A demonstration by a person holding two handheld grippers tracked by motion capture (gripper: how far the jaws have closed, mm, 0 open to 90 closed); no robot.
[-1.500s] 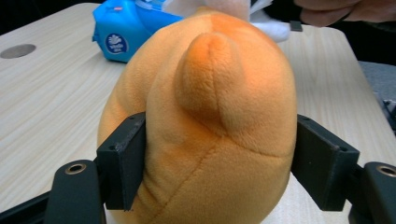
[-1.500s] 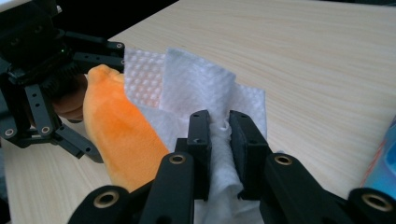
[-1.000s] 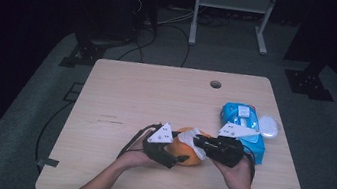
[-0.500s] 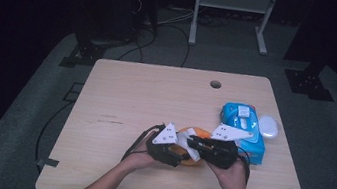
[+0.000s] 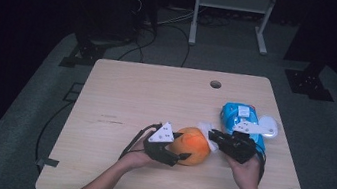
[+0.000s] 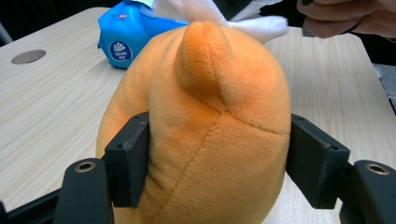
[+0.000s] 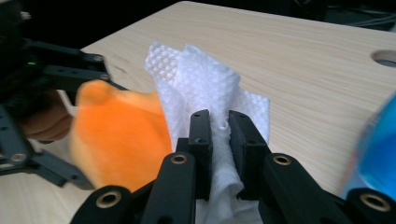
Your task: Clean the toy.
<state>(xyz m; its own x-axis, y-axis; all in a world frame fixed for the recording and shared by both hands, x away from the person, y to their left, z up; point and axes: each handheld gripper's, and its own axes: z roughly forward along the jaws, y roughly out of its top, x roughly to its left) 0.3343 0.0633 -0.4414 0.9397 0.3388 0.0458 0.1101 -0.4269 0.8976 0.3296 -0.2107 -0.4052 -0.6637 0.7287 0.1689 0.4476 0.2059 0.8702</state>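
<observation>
From the high view, a pale wooden bench (image 5: pixel 155 102) carries an orange plush toy (image 5: pixel 192 145) near its front edge, between the person's two hands. The left tool (image 5: pixel 179 152) grips the toy from its left side, its jaws having just been closing around the plush body. The right tool (image 5: pixel 212 137) comes in from the right and pinches a white paper tissue (image 5: pixel 206 130) against the toy's right end. Just behind the right hand lies a blue tissue pack (image 5: pixel 240 114), with a small white object beside it that is too small to make out. A round hole (image 5: pixel 215 84) sits near the bench's far edge.

In the left gripper view, the orange plush toy (image 6: pixel 205 130) stands between the two black jaws, which press into its sides and dent the fabric a little. A stubby bump rises from the toy's top. Behind it the white paper tissue (image 6: pixel 219 16) touches the toy's far end, and the blue tissue pack (image 6: pixel 128 35) lies farther back on the bench.

In the right gripper view, the right tool (image 7: pixel 219 128) is pressed together on the white paper tissue (image 7: pixel 205 88), whose folds stand up above the jaws. The blurred orange plush toy (image 7: pixel 121 135) sits just to the left, touching the tissue, with the left tool (image 7: pixel 51 116) clamped on it.
</observation>
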